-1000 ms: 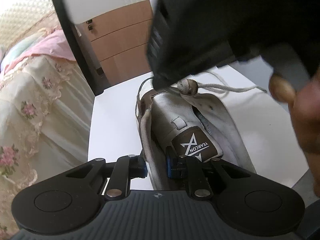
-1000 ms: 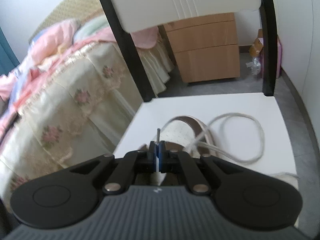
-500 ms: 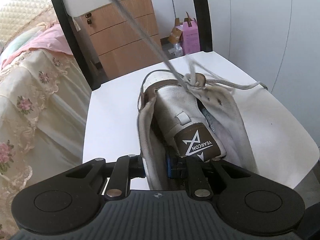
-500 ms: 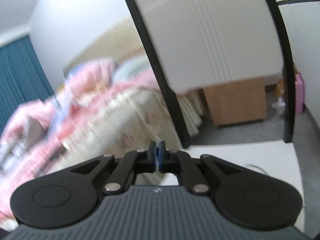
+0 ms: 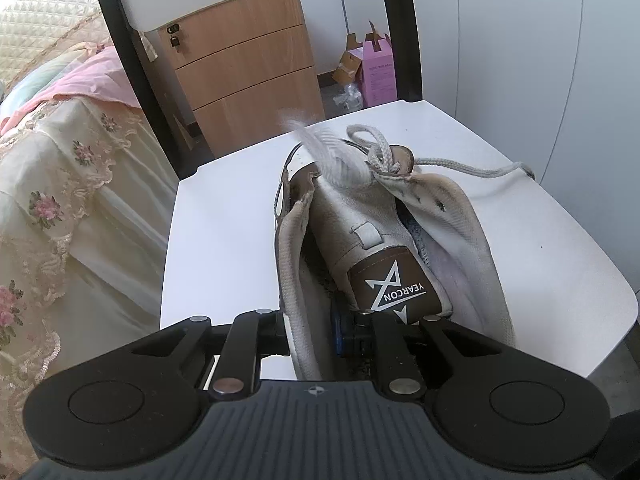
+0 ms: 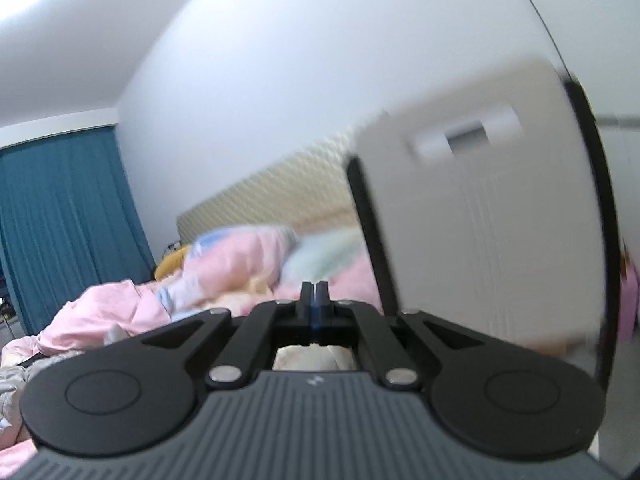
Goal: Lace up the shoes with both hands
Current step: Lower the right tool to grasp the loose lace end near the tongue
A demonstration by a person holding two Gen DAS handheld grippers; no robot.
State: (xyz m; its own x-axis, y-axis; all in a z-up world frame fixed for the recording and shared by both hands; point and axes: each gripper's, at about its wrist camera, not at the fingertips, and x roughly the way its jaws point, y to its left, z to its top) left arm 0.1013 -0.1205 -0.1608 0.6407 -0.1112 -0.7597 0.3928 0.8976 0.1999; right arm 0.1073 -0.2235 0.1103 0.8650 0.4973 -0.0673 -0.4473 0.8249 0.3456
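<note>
A pale leather shoe (image 5: 360, 208) with a brown tongue label (image 5: 394, 288) lies on the white chair seat (image 5: 224, 220), toe pointing away. My left gripper (image 5: 308, 332) is shut on the shoe's left side wall near the heel, one finger outside and the blue pad inside. A grey lace (image 5: 460, 168) runs from the front eyelets off to the right. A blurred stretch of lace (image 5: 324, 152) hangs over the toe. My right gripper (image 6: 315, 292) is shut and points level at the chair back (image 6: 480, 200). No lace shows between its fingers.
A wooden drawer unit (image 5: 248, 64) and a pink box (image 5: 378, 72) stand on the floor behind the chair. A bed with a flowered lace cover (image 5: 60, 184) lies close on the left. A blue curtain (image 6: 60, 220) hangs at the far left.
My right gripper rose and tipped up, so the seat and shoe left its view. The lace, stretched up tight half a second ago, now lies slack and blurred over the toe. The left gripper kept still.
</note>
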